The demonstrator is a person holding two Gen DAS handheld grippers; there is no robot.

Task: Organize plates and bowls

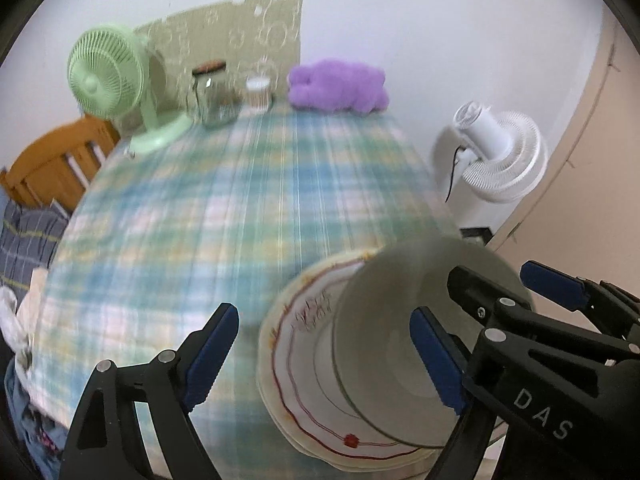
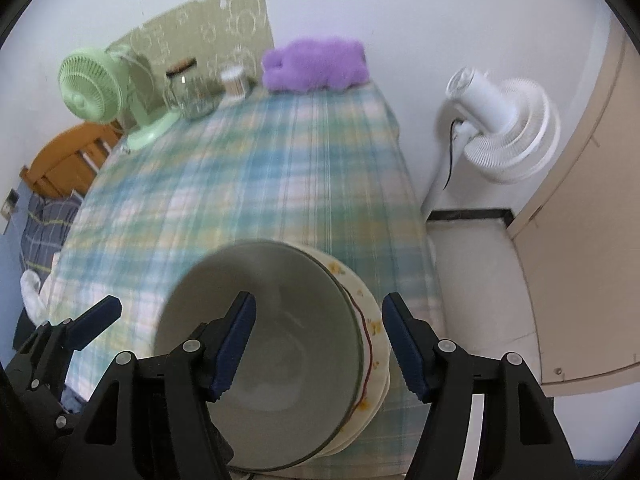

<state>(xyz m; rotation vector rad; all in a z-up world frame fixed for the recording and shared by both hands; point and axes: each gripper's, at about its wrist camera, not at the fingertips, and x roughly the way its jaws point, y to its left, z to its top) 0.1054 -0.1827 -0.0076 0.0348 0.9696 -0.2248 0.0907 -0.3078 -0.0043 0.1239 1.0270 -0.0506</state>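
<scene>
From the left wrist, the left hand-held gripper point(image 1: 324, 354) stands released, its blue-padded fingers point(image 1: 210, 354) spread wide with nothing between them but the near part of the plate stack point(image 1: 304, 372). That stack sits at the near right corner of the desk point(image 1: 224, 208), which is covered in a green, blue and white checked cloth. The top plate carries a wavy red line round its rim. A pale bowl point(image 1: 384, 320) rests on the stack. The right hand-held gripper point(image 1: 480, 300) comes in from the right, one blue pad inside the bowl and the other beyond its far rim. At the far end of the desk stand a green fan point(image 1: 108, 80), a glass jar point(image 1: 212, 94), a small cup point(image 1: 259, 94) and a purple plush toy point(image 1: 338, 86). A white fan point(image 1: 496, 156) stands on the floor to the right, and a wooden chair point(image 1: 56, 164) sits to the left.

From the right wrist, the right hand-held gripper point(image 2: 320, 348) is also released. Its left finger point(image 2: 234, 348) hangs over the hollow of the bowl point(image 2: 280, 340); its right finger is outside the rim, past the plates' edge point(image 2: 378, 344). Whether a pad touches the bowl I cannot tell. The left hand-held gripper point(image 2: 80, 328) shows at the lower left, with only one blue tip plainly seen. The picture is blurred across the cloth.
</scene>
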